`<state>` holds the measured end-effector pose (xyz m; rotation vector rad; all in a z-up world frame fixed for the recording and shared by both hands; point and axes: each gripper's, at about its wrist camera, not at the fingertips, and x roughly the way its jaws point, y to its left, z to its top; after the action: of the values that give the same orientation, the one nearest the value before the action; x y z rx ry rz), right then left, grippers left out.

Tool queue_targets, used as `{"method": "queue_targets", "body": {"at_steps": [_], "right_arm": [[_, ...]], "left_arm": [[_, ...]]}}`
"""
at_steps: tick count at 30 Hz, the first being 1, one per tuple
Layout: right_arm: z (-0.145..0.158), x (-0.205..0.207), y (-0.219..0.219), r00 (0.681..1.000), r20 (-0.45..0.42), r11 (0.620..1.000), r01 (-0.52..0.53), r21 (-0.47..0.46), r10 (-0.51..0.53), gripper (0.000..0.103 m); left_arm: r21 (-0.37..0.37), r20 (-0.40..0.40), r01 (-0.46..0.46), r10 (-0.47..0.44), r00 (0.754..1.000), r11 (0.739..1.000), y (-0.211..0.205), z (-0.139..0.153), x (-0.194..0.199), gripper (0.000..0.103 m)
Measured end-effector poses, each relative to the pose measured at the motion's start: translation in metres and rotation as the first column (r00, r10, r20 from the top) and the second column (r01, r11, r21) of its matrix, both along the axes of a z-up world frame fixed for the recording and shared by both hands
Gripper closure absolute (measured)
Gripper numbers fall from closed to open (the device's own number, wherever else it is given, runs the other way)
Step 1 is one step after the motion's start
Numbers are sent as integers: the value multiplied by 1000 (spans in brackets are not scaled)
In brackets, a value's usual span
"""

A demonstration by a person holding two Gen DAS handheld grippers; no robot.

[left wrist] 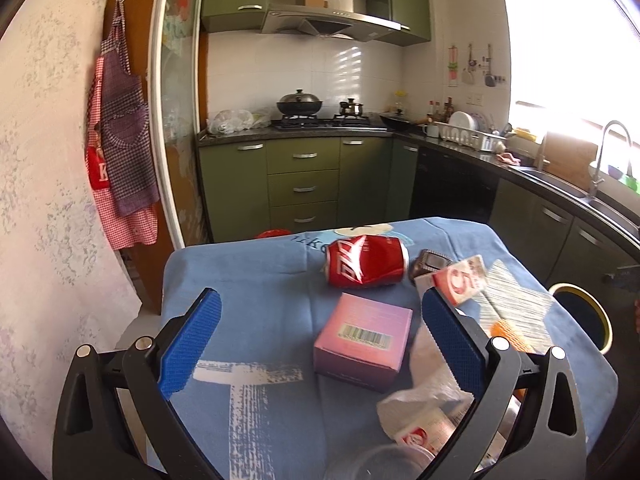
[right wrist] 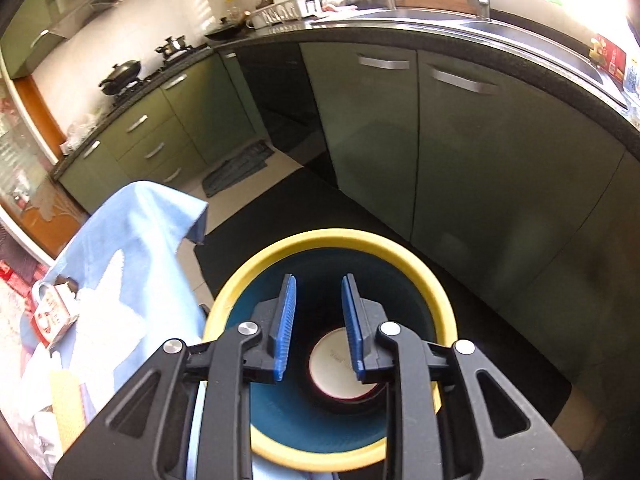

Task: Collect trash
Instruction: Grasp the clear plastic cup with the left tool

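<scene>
Right hand-held gripper [right wrist: 318,312] tilted down over yellow-rimmed bin [right wrist: 400,252], slightly parted, empty, left hand-held gripper [left wrist: 320,312] spread

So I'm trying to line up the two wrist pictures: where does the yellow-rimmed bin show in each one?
Left wrist: bin at the right edge, just past the blue tablecloth, partly cut off.
Right wrist: bin low in the centre, directly under the right gripper, a round item inside.
Shared landmark: the red-and-white carton on the tablecloth.
</scene>
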<state>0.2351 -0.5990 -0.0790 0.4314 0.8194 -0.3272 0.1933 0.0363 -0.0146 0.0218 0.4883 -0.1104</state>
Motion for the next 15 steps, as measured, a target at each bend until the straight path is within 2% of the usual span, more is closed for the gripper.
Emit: {"method": "queue_targets", "body": {"at_steps": [5, 10, 15], "right_arm": [[5, -14, 15, 999, 21, 999, -32, 7, 32, 74], [7, -21, 26, 998, 22, 998, -56, 4, 56, 73], [9, -31, 39, 996, 28, 997, -81, -6, 81, 71]], "left_arm": [[5, -14, 91, -91, 996, 996, -10, 4, -35, 4], [41, -42, 178, -176, 983, 983, -21, -2, -61, 4], [62, -93, 185, -179, 979, 981, -29, -21, -70, 4]]}}
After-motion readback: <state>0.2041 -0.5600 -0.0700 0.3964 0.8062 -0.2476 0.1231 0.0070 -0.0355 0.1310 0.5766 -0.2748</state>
